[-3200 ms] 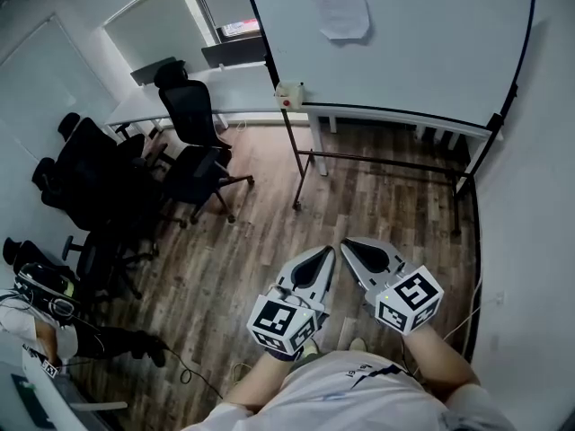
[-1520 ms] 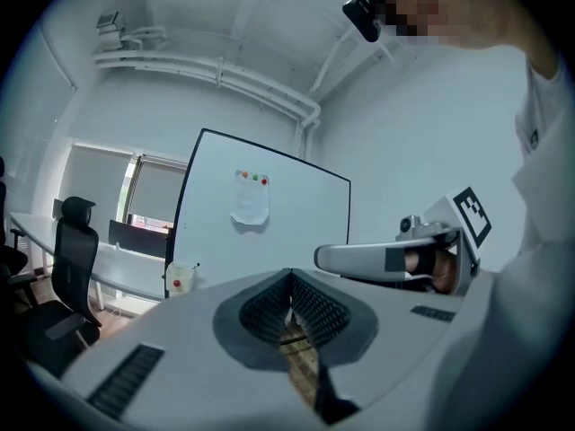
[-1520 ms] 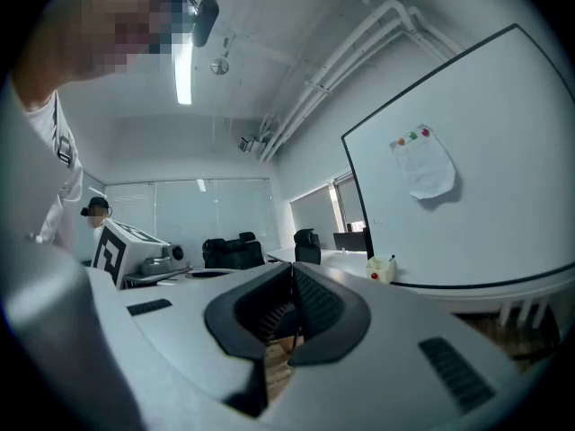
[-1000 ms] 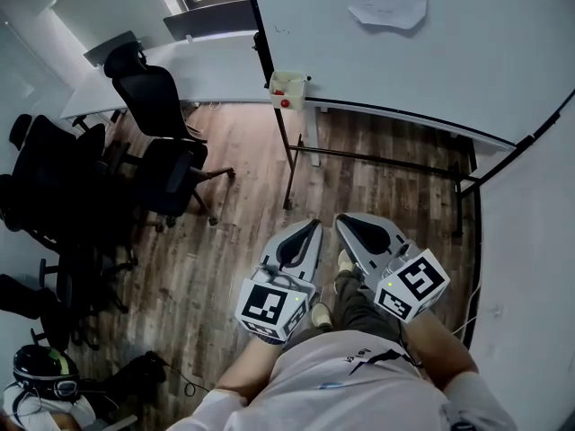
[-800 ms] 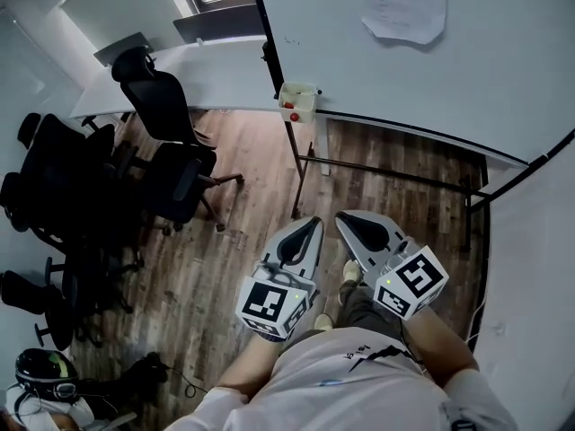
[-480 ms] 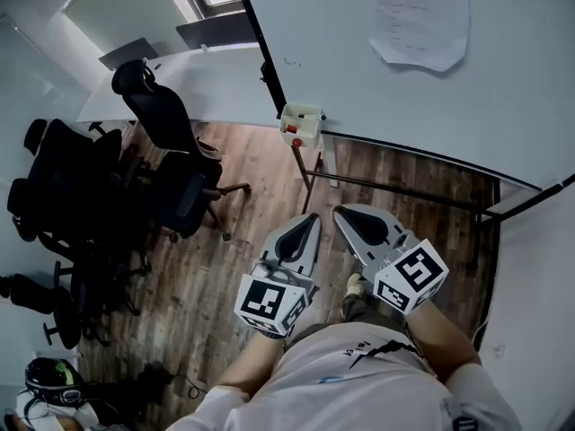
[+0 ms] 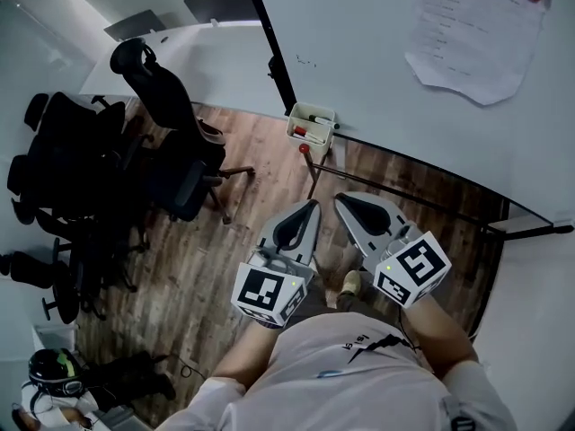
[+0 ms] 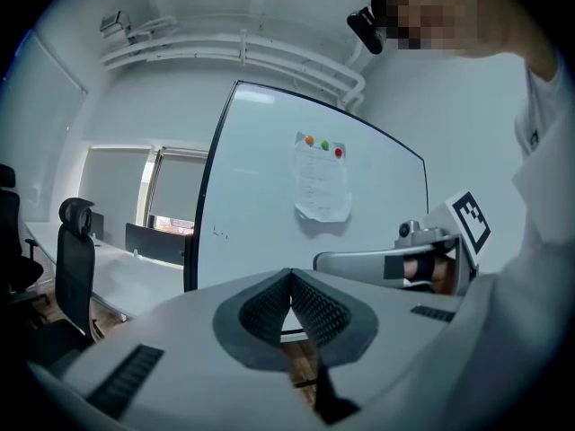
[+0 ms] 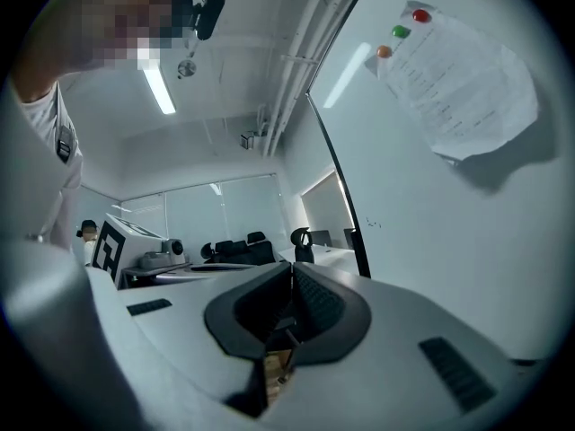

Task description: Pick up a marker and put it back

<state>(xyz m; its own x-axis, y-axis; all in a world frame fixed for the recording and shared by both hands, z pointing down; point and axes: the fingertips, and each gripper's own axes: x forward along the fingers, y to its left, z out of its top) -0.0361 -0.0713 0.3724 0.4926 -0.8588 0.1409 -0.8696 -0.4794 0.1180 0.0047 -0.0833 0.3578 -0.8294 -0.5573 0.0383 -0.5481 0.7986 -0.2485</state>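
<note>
**Status of task:** not begun as far as the views show. No marker is lifted, and both pick-up and return remain to be done.

**Tools:**
- The left gripper (image 7: pixel 312 206) is held level above the floor (image 7: pixel 225 259). In its own view its jaws (image 8: pixel 289 275) are closed tip to tip with nothing between them.
- The right gripper (image 7: pixel 342 201) sits just beside it. Its jaws (image 9: pixel 292 273) are likewise pressed together and empty.
- Neither touches anything.

**Task object:**
- The markers lie in a small tray (image 7: pixel 314 141) fixed at the lower left corner of the whiteboard (image 7: pixel 377 52).
- A red marker (image 7: pixel 302 131) is visible there, with at least one more beside it. The exact count cannot be told.
- The tray is ahead of both grippers and apart from them.

**Surroundings:**
- A paper sheet (image 7: pixel 476 34) hangs on the whiteboard.
- Black chairs (image 7: pixel 171 151) stand to the left, clear of the line to the tray.

**Assessment:**
- The work appears to be in the approach stage.
- The remaining steps are:
  - close the gap to the tray
  - open one gripper
  - take a marker by its barrel and lift it out
  - set it back in the tray
- The likely risk is knocking the neighbouring markers in so small a tray.
</note>
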